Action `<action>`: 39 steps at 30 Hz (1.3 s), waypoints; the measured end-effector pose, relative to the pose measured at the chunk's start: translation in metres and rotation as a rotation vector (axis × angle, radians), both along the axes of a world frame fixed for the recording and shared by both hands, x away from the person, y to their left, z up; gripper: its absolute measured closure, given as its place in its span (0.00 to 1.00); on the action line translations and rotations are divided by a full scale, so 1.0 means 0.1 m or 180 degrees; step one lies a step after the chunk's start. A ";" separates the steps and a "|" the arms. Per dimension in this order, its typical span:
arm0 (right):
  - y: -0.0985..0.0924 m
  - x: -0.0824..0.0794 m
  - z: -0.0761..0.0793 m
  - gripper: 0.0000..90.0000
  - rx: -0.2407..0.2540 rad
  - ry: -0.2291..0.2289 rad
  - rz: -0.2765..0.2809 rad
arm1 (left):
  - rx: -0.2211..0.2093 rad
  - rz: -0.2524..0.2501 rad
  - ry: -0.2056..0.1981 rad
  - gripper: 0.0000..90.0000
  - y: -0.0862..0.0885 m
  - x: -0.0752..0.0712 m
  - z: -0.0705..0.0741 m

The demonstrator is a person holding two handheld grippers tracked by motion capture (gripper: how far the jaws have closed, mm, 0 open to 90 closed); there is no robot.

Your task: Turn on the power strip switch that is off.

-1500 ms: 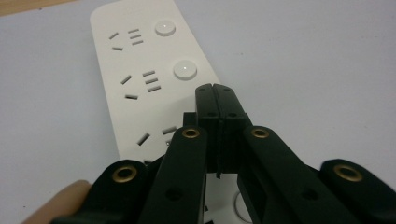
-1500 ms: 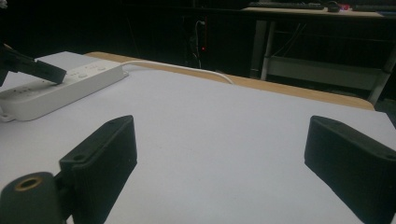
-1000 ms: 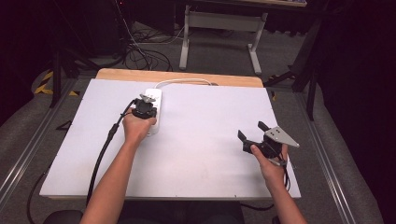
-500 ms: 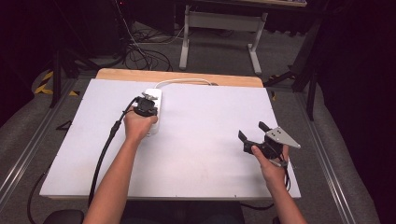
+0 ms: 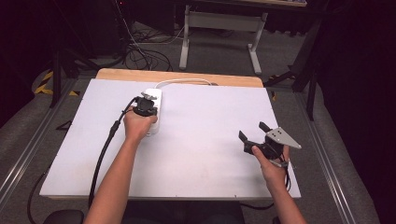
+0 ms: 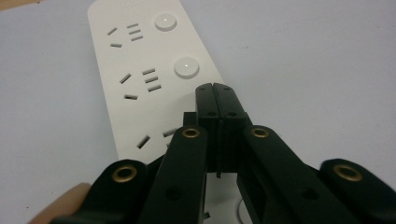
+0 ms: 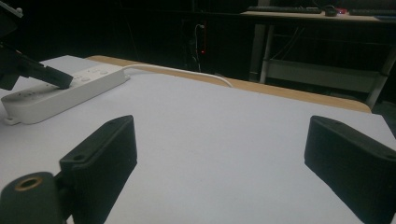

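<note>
Left tongs [image 6: 215, 91], closed and empty, rest on the power strip [image 6: 140, 84]; right tongs [image 5: 254, 133] stand open, well apart, above bare bench [image 5: 205, 140].

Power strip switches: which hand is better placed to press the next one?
Left, probably. The left gripper sits over the power strip, jaws shut, tips beside a round switch. The right gripper waits apart on the bare table, jaws open.
</note>
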State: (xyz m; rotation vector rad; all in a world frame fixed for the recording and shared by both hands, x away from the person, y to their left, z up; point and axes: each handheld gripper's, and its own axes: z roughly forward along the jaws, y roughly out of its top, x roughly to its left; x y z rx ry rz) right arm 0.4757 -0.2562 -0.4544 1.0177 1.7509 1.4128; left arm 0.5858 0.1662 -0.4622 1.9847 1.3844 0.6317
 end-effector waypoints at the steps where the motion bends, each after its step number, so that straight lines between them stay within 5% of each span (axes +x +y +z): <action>1: 0.00 0.00 0.00 0.11 0.0001 0.0004 -0.0006 | -0.0016 -0.0002 0.0012 1.00 0.00 0.00 0.00; 13: -0.04 -0.08 0.03 0.11 0.0035 -0.0020 -0.0083 | -0.0095 0.0031 0.0063 1.00 0.02 0.01 0.01; 18: -0.04 -0.11 0.04 0.11 0.0055 -0.0045 -0.0103 | 0.0046 0.0032 0.0013 1.00 -0.03 0.00 0.01; 25: -0.04 -0.08 0.02 0.11 0.0058 -0.0019 -0.0105 | -0.0046 0.0015 0.0050 1.00 0.02 0.02 0.03; 33: -0.01 -0.07 0.02 0.12 0.0033 -0.0023 -0.0068 | 0.0124 0.0028 -0.0087 1.00 -0.02 0.00 0.02; 37: -0.01 -0.06 0.01 0.12 0.0021 0.0001 -0.0053 | -0.0097 0.0025 -0.0085 1.00 0.03 0.00 0.03; 39: -0.02 -0.05 0.00 0.12 0.0024 0.0005 -0.0066 | -0.0269 0.0014 -0.0200 1.00 0.08 -0.03 0.05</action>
